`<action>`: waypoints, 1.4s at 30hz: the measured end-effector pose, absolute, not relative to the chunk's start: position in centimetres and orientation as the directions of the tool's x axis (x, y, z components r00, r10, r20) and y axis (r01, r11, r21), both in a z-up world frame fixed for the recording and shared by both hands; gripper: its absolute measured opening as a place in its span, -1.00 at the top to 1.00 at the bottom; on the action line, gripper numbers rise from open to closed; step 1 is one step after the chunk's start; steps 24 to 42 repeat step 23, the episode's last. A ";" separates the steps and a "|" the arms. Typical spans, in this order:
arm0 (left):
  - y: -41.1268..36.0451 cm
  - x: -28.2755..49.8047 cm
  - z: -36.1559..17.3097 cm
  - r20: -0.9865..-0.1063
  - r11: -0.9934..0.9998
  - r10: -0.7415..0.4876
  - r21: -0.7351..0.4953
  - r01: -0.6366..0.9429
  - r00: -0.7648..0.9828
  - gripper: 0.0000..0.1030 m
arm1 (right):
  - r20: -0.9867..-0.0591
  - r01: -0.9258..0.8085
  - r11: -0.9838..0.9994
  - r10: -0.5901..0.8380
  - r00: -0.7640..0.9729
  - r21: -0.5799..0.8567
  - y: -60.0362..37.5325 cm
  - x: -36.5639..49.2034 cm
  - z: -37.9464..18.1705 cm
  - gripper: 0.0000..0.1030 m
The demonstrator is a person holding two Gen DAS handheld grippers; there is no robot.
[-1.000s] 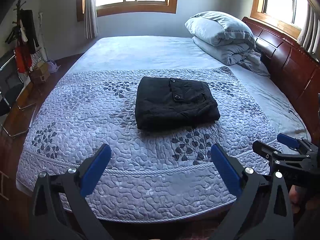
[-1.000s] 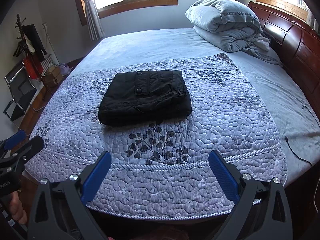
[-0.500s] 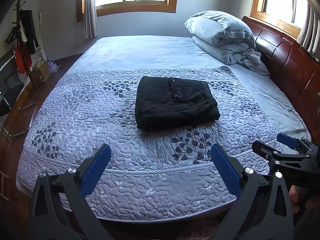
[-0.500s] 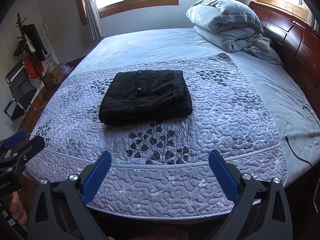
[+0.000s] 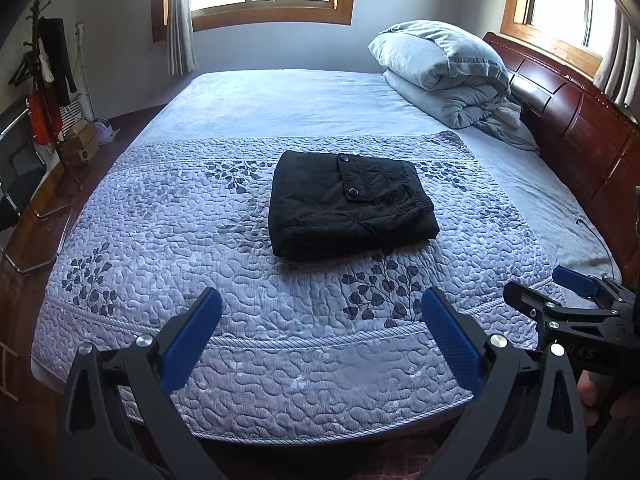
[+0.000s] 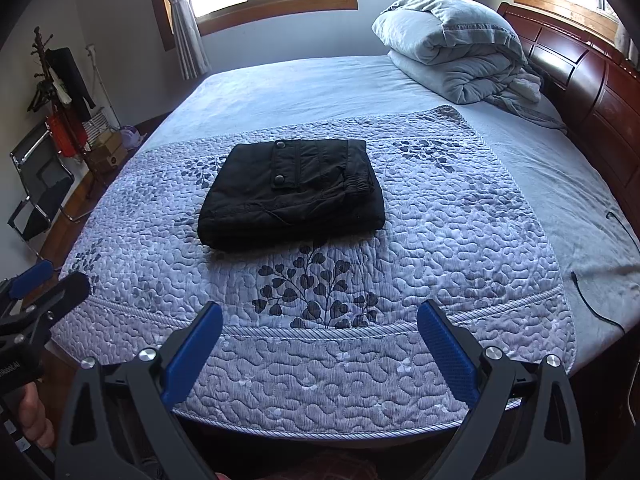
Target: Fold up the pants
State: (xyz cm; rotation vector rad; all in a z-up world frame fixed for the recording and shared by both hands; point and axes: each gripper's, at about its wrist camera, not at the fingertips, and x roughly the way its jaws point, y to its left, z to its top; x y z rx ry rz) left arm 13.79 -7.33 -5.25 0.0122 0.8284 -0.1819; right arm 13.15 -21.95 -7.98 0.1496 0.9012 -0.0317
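Observation:
The black pants (image 5: 350, 204) lie folded into a compact rectangle on the quilted bedspread (image 5: 160, 240), a snap pocket on top; they also show in the right wrist view (image 6: 294, 192). My left gripper (image 5: 320, 320) is open and empty, held back above the bed's near edge. My right gripper (image 6: 318, 324) is open and empty, also back at the near edge. Each gripper shows at the side of the other's view: the right one (image 5: 568, 292) and the left one (image 6: 44, 284).
A folded grey duvet (image 5: 444, 72) lies at the head of the bed by the wooden headboard (image 5: 580, 120). A chair (image 6: 36, 188) and a coat rack (image 6: 60, 80) stand on the floor at the left. A black cable (image 6: 592, 300) lies at the bed's right edge.

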 end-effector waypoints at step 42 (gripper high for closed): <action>-7.3 13.9 -5.1 -0.734 0.984 -0.162 -0.068 0.166 0.660 -0.93 | -0.788 0.091 0.989 0.035 0.615 0.115 -22.0 13.3 -8.2 -0.91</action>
